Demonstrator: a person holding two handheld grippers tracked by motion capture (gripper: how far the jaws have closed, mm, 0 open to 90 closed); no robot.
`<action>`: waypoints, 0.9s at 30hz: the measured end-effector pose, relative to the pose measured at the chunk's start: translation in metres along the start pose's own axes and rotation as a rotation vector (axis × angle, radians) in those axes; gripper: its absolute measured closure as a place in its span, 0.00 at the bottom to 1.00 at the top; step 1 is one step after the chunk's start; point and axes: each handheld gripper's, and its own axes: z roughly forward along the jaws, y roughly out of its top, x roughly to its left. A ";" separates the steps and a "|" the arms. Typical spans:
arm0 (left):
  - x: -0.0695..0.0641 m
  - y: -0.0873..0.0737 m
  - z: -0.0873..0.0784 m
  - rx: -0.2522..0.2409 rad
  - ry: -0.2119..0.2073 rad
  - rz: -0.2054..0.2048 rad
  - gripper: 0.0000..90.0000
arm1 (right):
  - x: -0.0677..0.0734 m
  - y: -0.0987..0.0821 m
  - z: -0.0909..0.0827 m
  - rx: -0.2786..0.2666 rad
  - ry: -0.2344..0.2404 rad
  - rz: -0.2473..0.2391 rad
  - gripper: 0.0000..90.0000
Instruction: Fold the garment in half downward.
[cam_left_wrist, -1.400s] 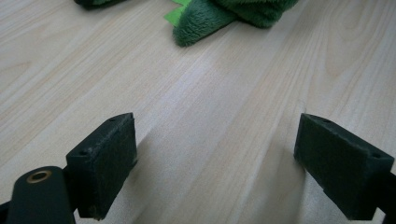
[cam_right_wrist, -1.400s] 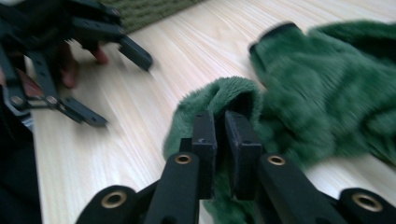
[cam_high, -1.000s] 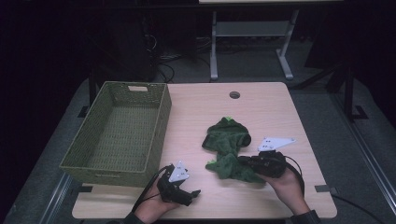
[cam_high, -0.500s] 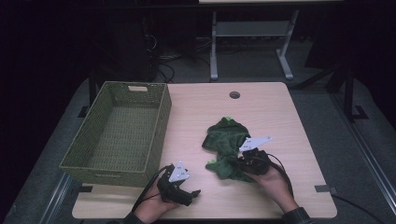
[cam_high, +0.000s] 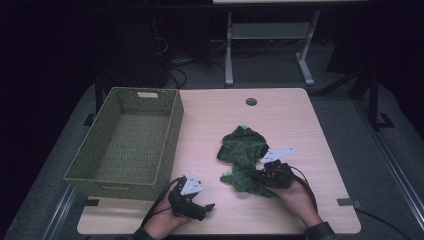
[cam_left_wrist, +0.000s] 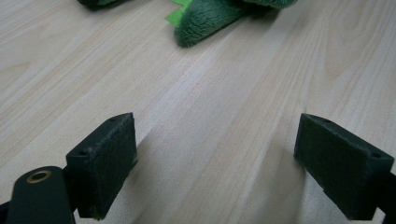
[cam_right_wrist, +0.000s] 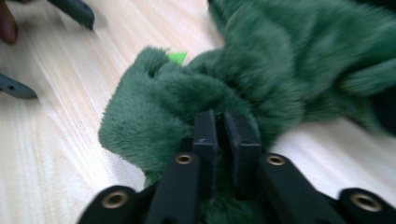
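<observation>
A dark green plush toy (cam_high: 240, 150) with bright green bits lies crumpled on the wooden table (cam_high: 285, 115), right of centre. My right gripper (cam_high: 254, 176) comes in from the right at the toy's near edge. Its jaws (cam_right_wrist: 222, 126) stand almost together with a fold of fur (cam_right_wrist: 154, 107) pinched between them, and they have just been opening slightly. My left gripper (cam_high: 204, 210) rests near the table's front edge, left of the toy. It is open (cam_left_wrist: 215, 163) over bare wood, and the toy's tip (cam_left_wrist: 205, 21) lies ahead of it.
A woven green basket (cam_high: 174, 127) stands empty on the left half of the table, just beyond my left gripper. A round cable hole (cam_high: 251, 101) sits near the far edge. A metal stand (cam_high: 265, 35) is on the floor behind the table.
My right gripper has moved left and sunk onto the toy's near edge, and its grey plate now tilts over the fur. The left gripper has stayed in place.
</observation>
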 end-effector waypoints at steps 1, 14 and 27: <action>0.000 0.000 0.000 0.000 0.000 0.000 0.14 | -0.001 0.001 -0.007 -0.026 -0.006 0.005 0.87; 0.000 0.000 0.000 0.000 -0.001 0.000 0.14 | -0.024 -0.024 -0.048 -0.058 -0.048 0.052 0.64; 0.000 0.000 0.000 0.000 -0.001 -0.001 0.14 | -0.033 -0.069 -0.083 -0.096 -0.045 0.086 0.63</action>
